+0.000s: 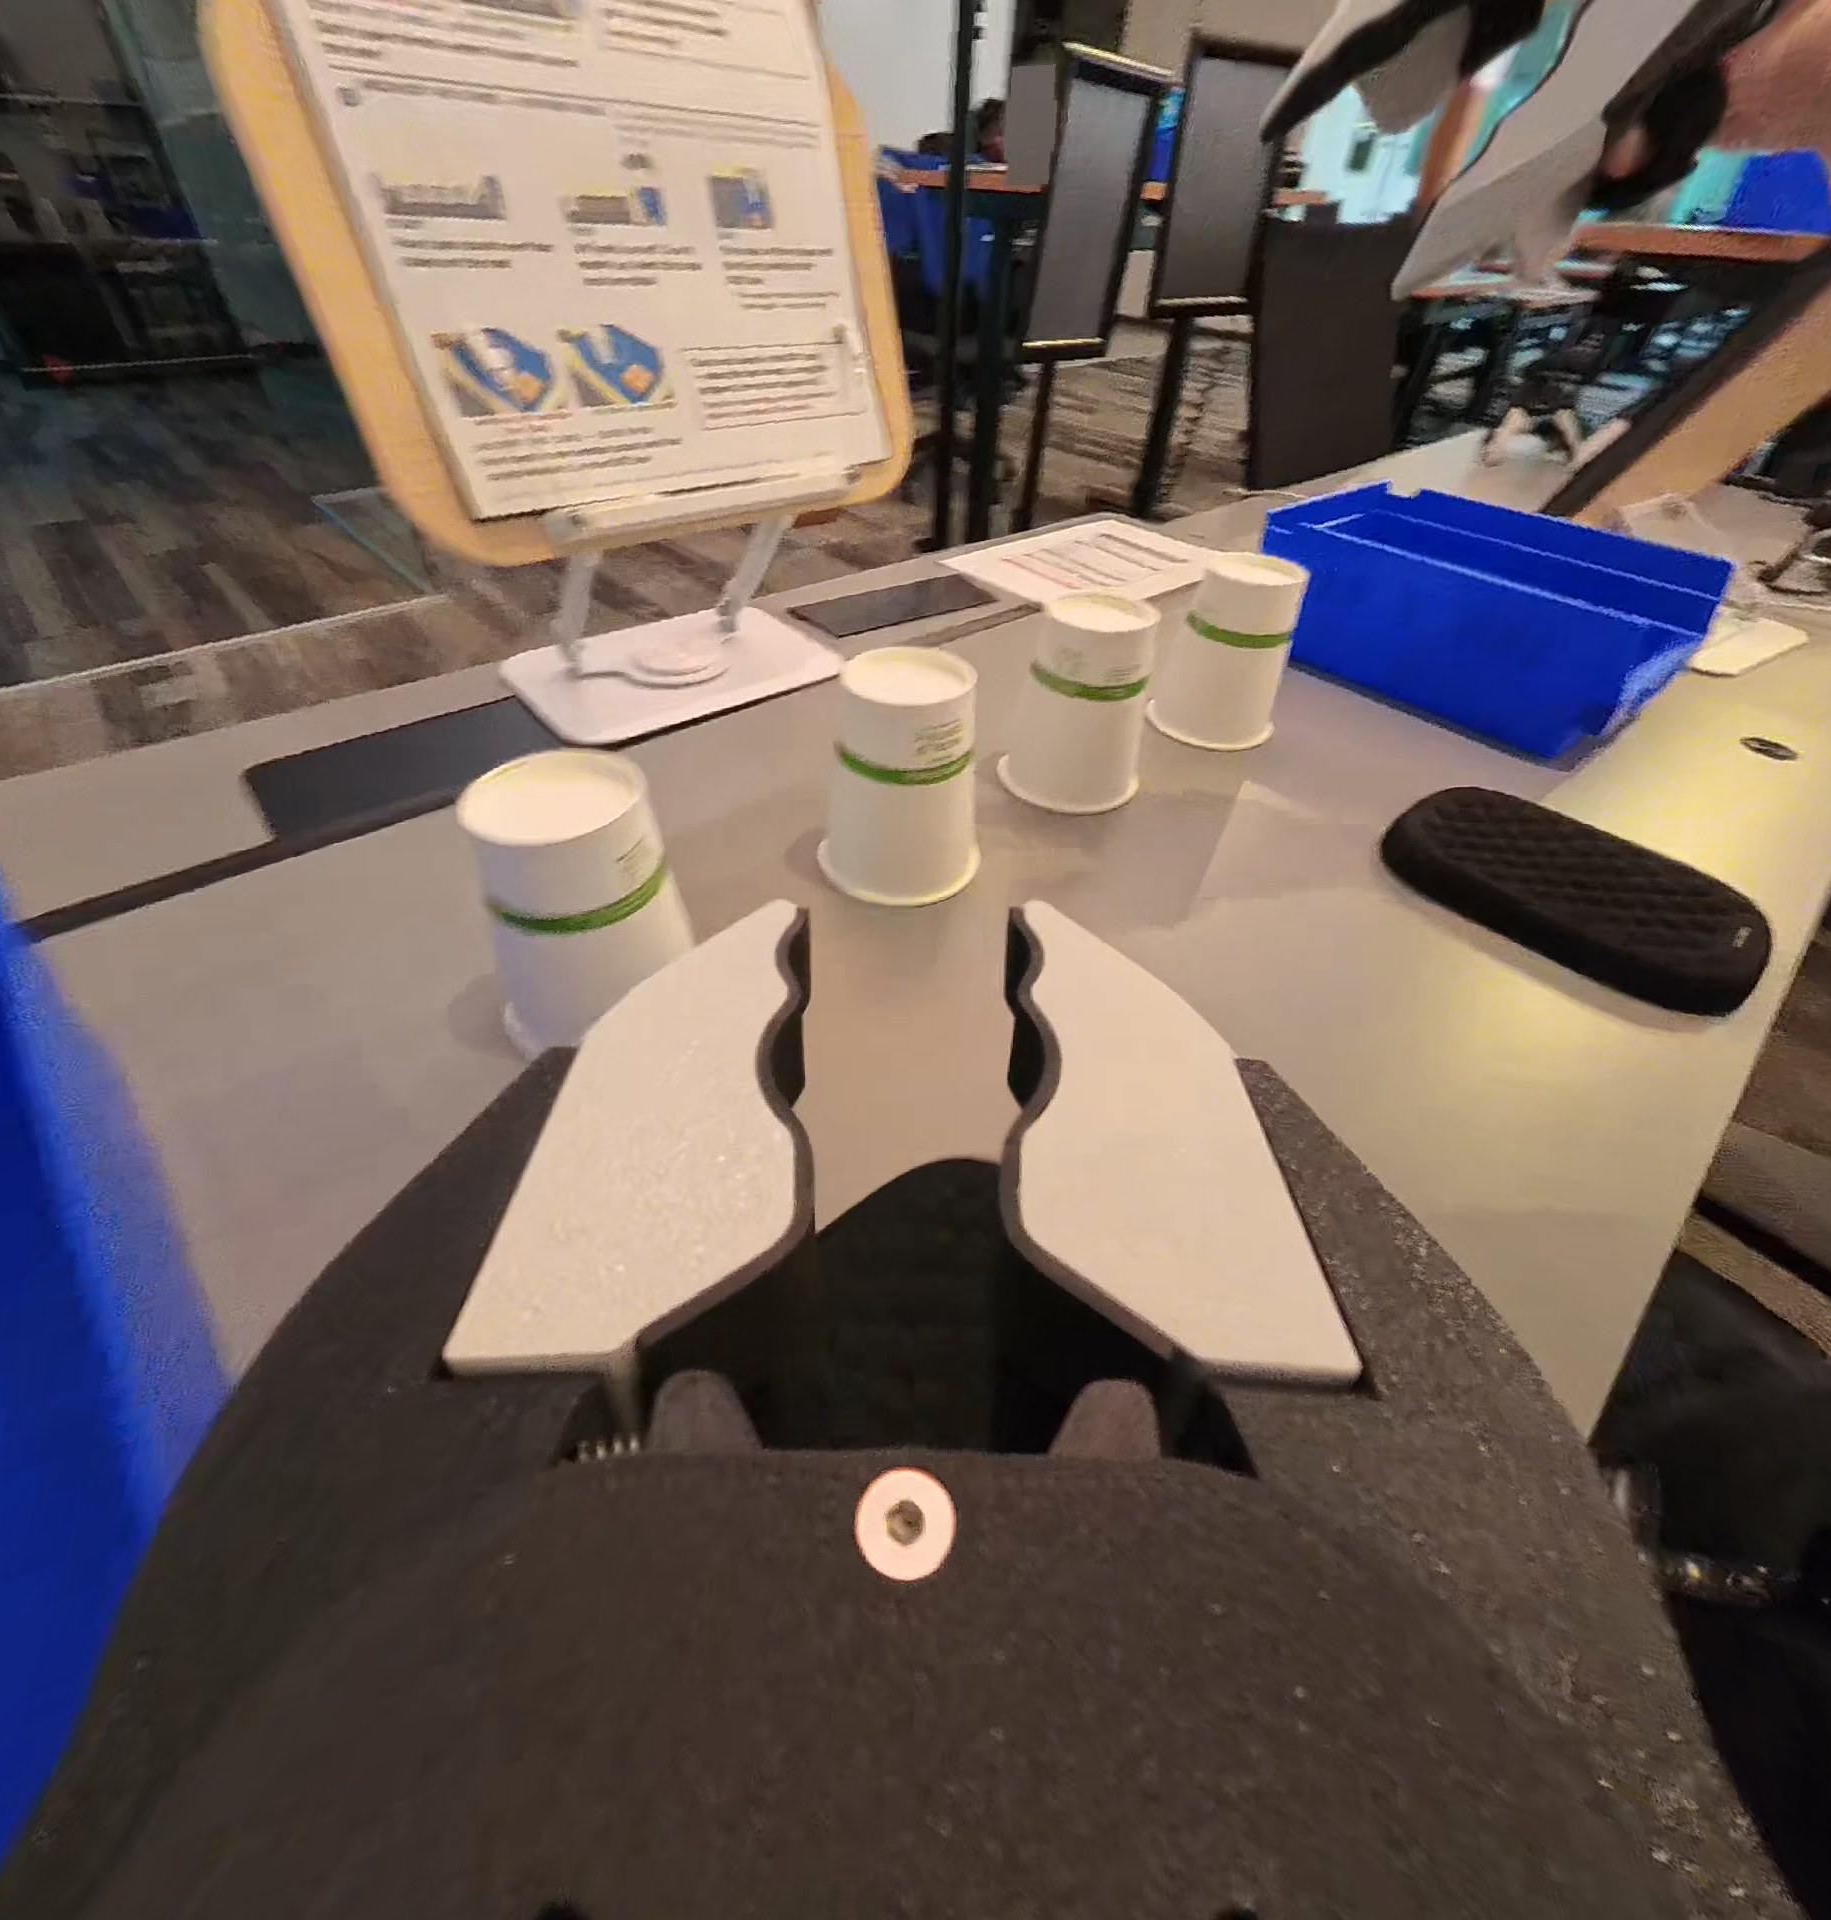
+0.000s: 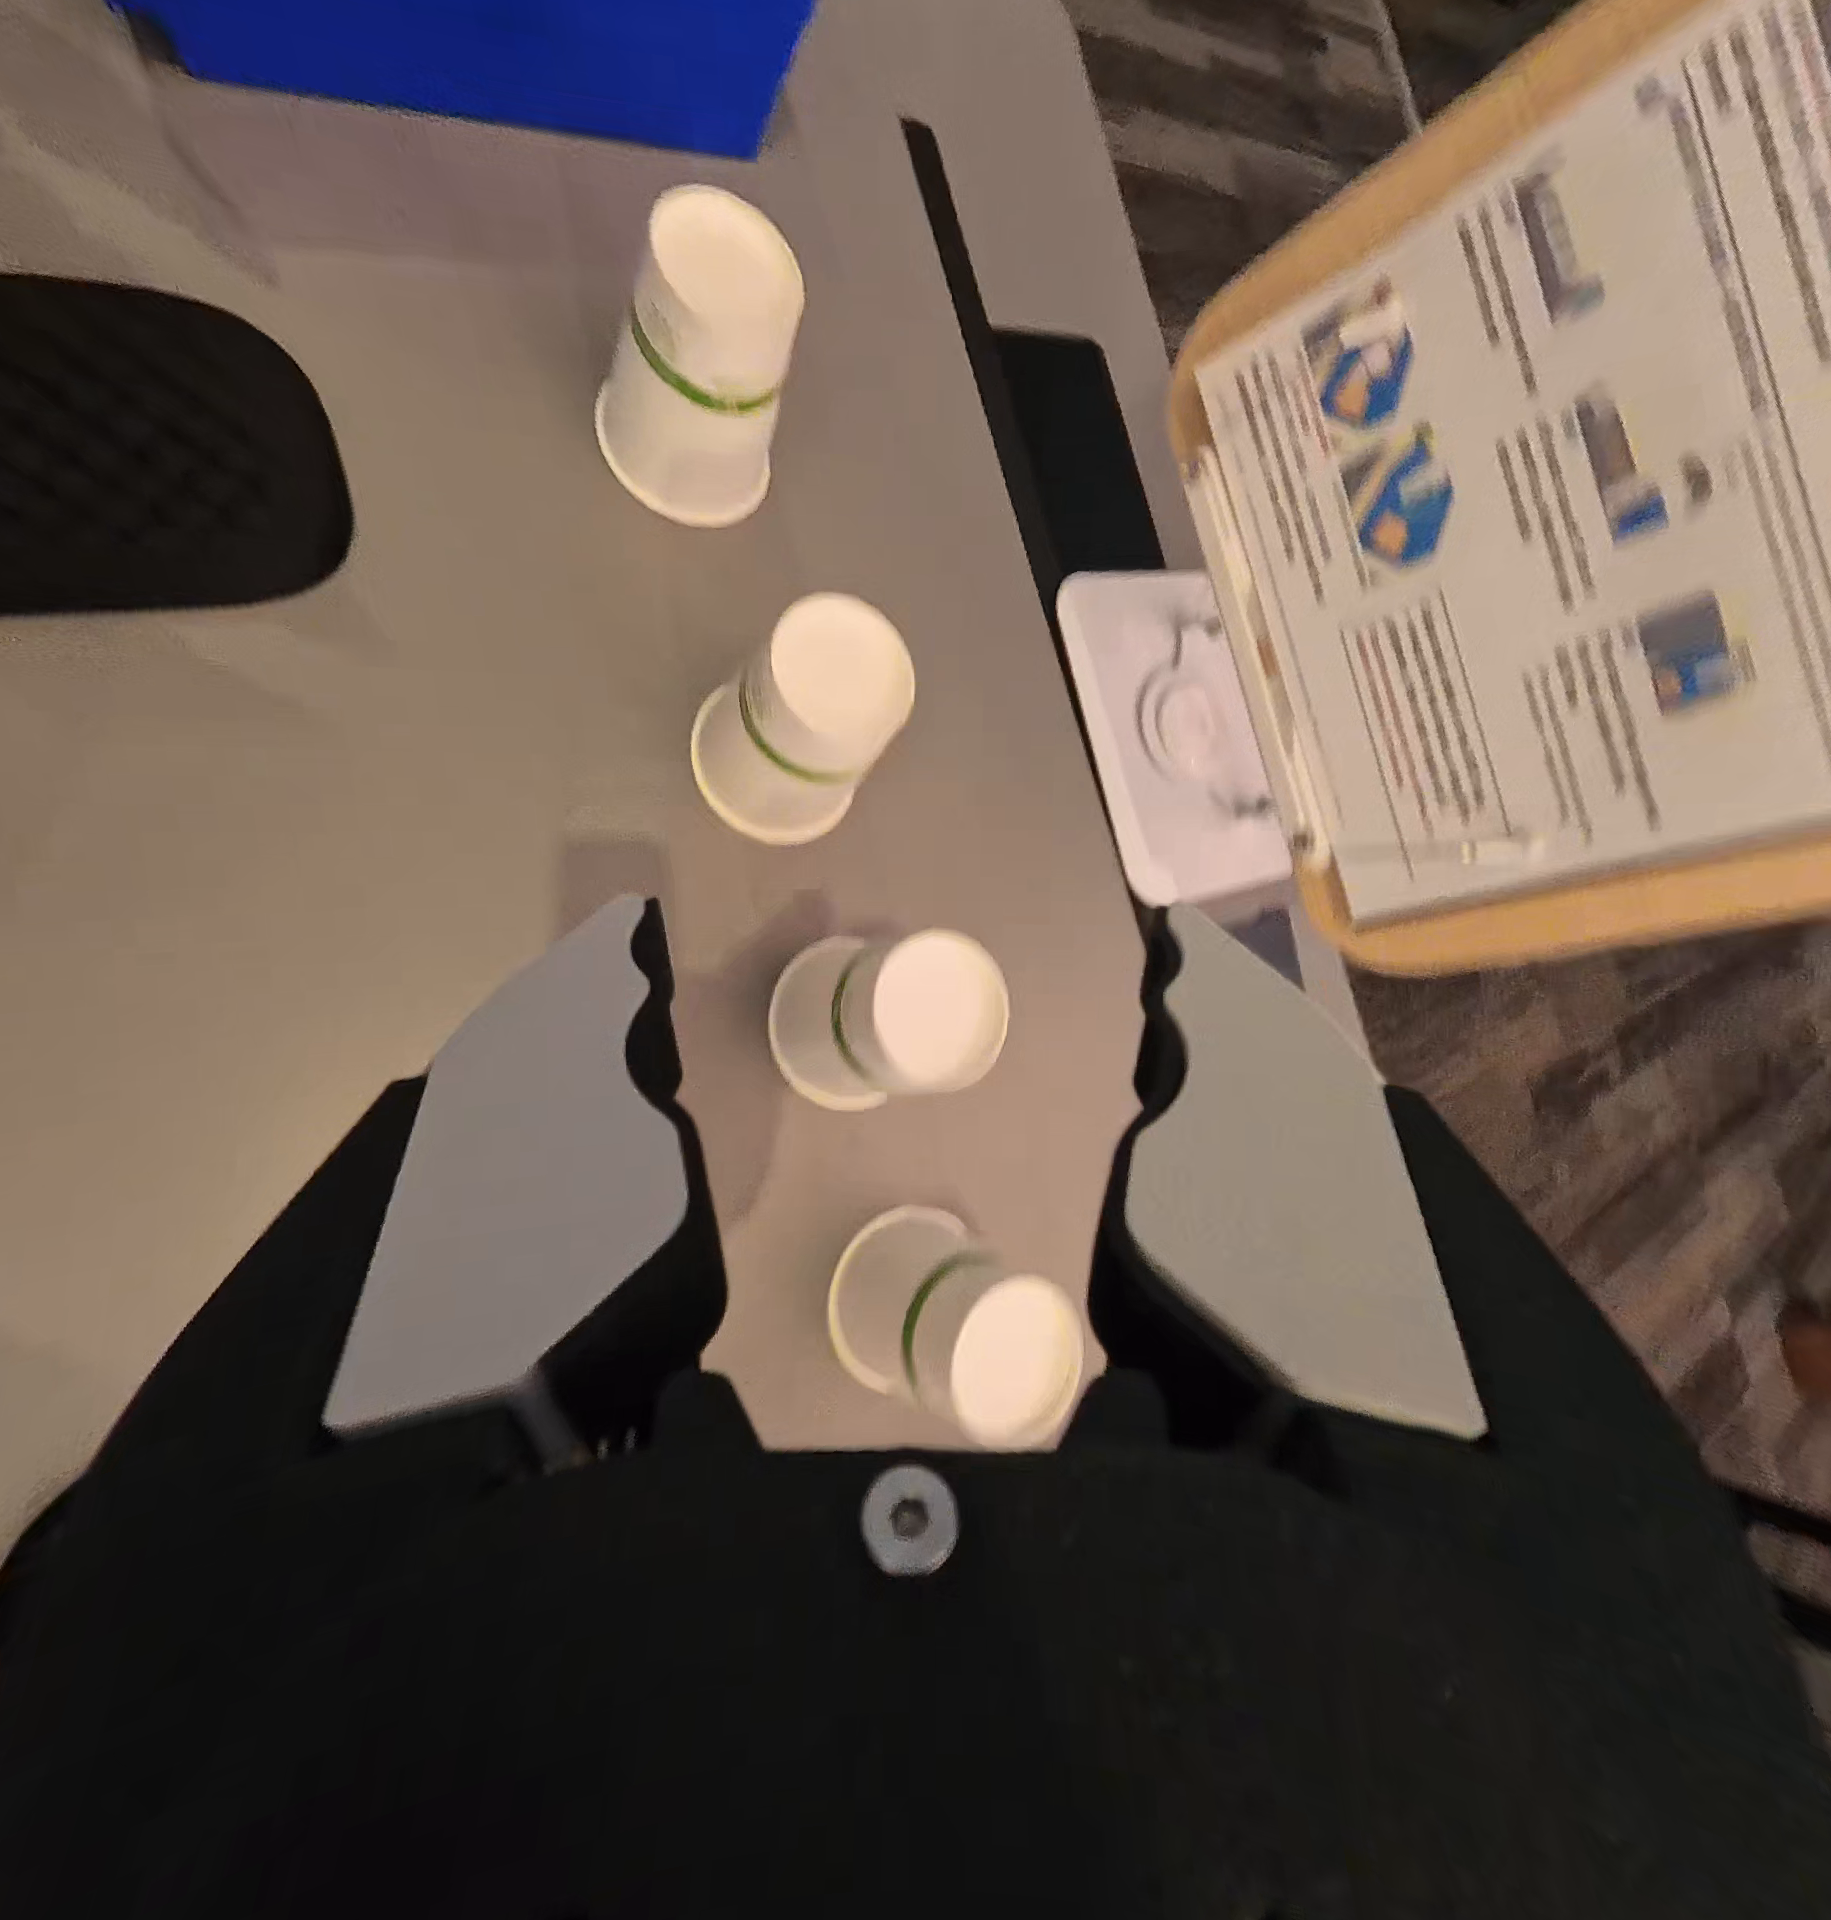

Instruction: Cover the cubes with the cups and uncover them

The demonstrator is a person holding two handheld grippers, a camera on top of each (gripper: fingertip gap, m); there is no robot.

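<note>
Several white paper cups with a green band stand upside down in a row on the grey table (image 1: 1306, 1039). In the left wrist view the nearest cup (image 1: 568, 894) is left of my fingers and another cup (image 1: 900, 774) stands just beyond my fingertips. My left gripper (image 1: 906, 920) is open and empty, low over the table. My right gripper (image 2: 906, 914) is open wide and empty, high above the row, looking down on a cup (image 2: 890, 1018) between its fingers and another cup (image 2: 958, 1325) near its base. The right gripper also shows in the left wrist view (image 1: 1462, 156). No cubes are visible.
A blue bin (image 1: 1482, 613) stands at the far right, another blue bin (image 1: 49, 1299) at the near left. A black wrist rest (image 1: 1576, 899) lies on the right. A wooden board with a sheet (image 1: 568, 249) stands on a white base (image 1: 672, 670) behind the cups.
</note>
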